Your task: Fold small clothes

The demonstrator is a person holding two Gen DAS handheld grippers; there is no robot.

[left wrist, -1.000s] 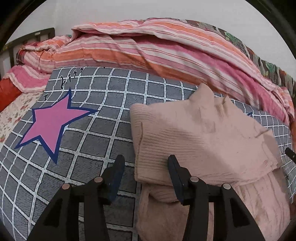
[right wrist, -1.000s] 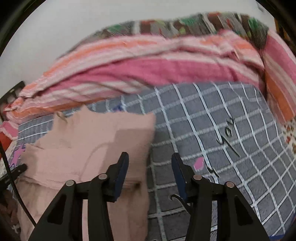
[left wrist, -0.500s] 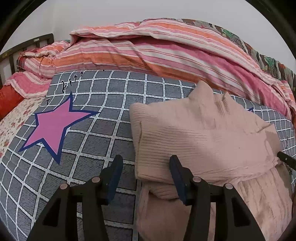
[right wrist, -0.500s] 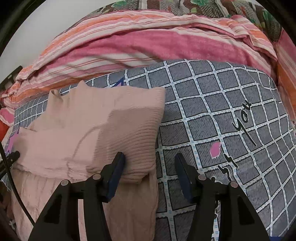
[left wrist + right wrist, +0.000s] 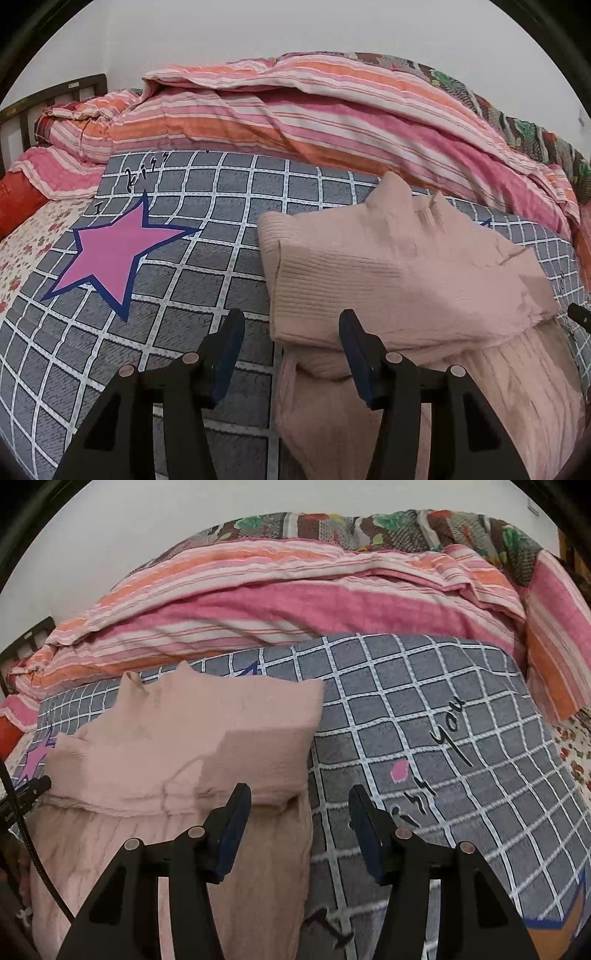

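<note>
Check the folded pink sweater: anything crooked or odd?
Mostly tidy. The pink sweater has two small peaks sticking up along its far edge, and its lower layer juts out beneath the fold. Both grippers, left and right, are open, holding nothing.

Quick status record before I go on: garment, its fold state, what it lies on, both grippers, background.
garment: pink knit sweater
fold state: upper part folded over the lower part, which shows below the fold edge
surface: grey checked blanket with a pink star
left gripper: open, fingers astride the sweater's left folded corner, not gripping
right gripper: open, straddling the sweater's right edge, nothing held
background: striped pink-orange quilt bunched behind
</note>
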